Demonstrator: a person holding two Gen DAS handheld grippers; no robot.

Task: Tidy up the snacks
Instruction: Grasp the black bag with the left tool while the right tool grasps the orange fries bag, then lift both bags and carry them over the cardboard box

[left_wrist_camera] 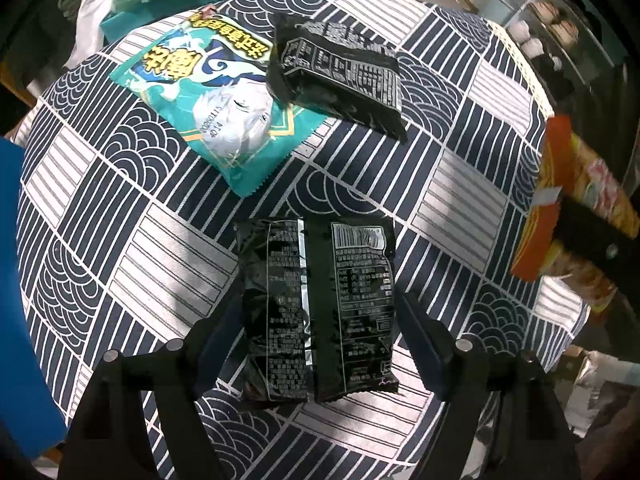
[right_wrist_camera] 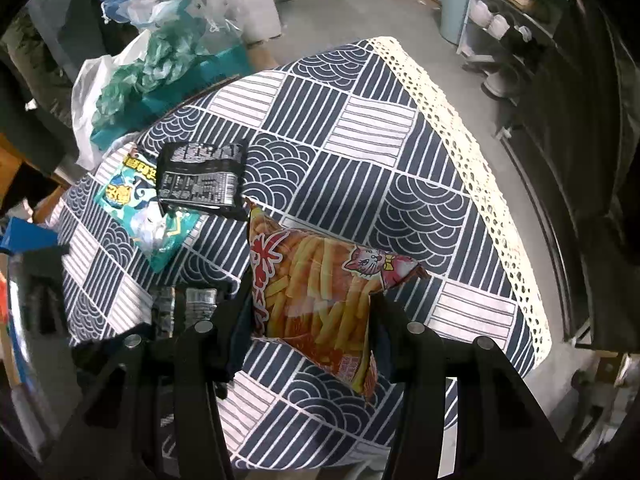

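A black snack packet lies back side up on the patterned tablecloth. My left gripper points straight down over it, open, one finger close beside each long edge. Farther back, a second black packet overlaps a teal snack bag. My right gripper is shut on an orange bag of fries snacks with a cat on it, held tilted above the cloth. That bag also shows at the right edge of the left wrist view. The right wrist view shows the teal bag and the black packet on it.
The cloth's lace edge marks the table's right side, with bare floor beyond. Crumpled plastic bags and a teal box sit past the far left corner. A shoe rack and a pale bin stand at the back right. A blue object is at the left.
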